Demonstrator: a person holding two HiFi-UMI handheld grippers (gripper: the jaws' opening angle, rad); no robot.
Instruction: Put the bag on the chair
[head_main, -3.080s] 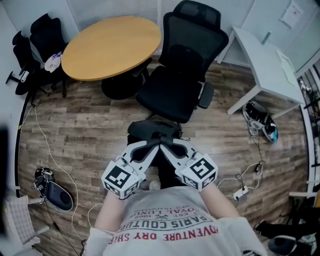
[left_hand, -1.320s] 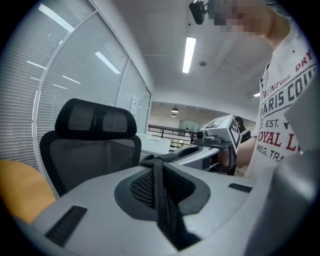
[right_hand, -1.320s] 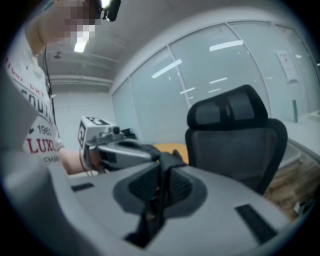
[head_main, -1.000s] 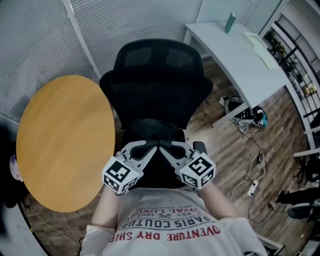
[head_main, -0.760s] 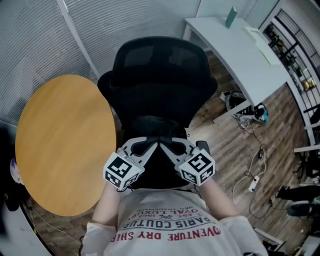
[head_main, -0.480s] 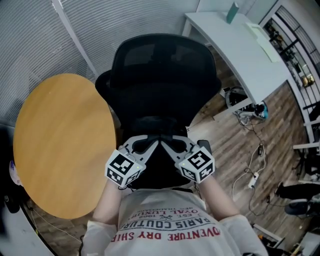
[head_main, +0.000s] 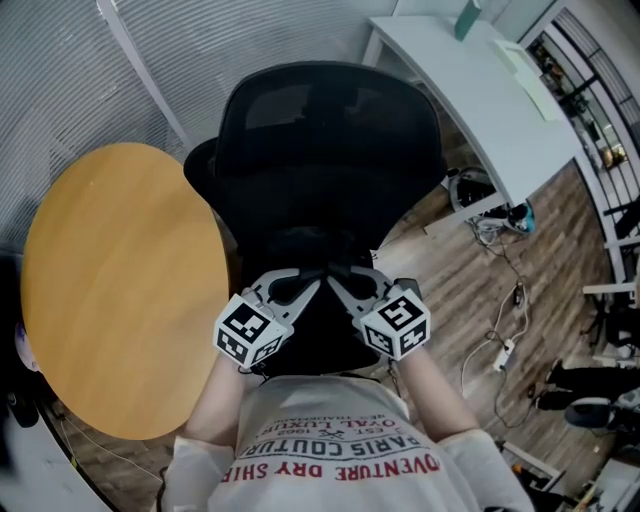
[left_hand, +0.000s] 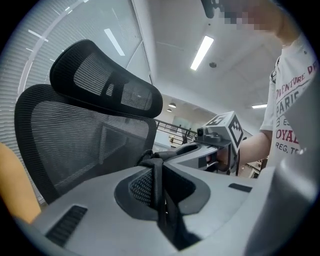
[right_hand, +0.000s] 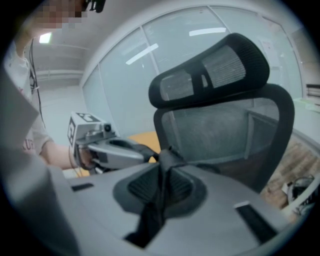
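A black bag (head_main: 312, 325) hangs by its straps over the seat of a black mesh office chair (head_main: 325, 140). In the head view my left gripper (head_main: 316, 281) and right gripper (head_main: 335, 279) meet tip to tip above the bag. In the left gripper view the jaws are shut on a black strap (left_hand: 158, 186), with the chair back (left_hand: 80, 145) right behind. In the right gripper view a strap (right_hand: 159, 197) is pinched the same way, in front of the chair back (right_hand: 225, 125). The bag hides most of the seat.
A round wooden table (head_main: 110, 290) stands close to the chair's left. A white desk (head_main: 480, 90) is at the right rear. Shoes and cables (head_main: 497, 215) and a power strip (head_main: 500, 352) lie on the wood floor to the right.
Both grippers carried the bag from the floor in front of the chair to over its seat. Over the last second they edged slightly further in, still gripping the straps.
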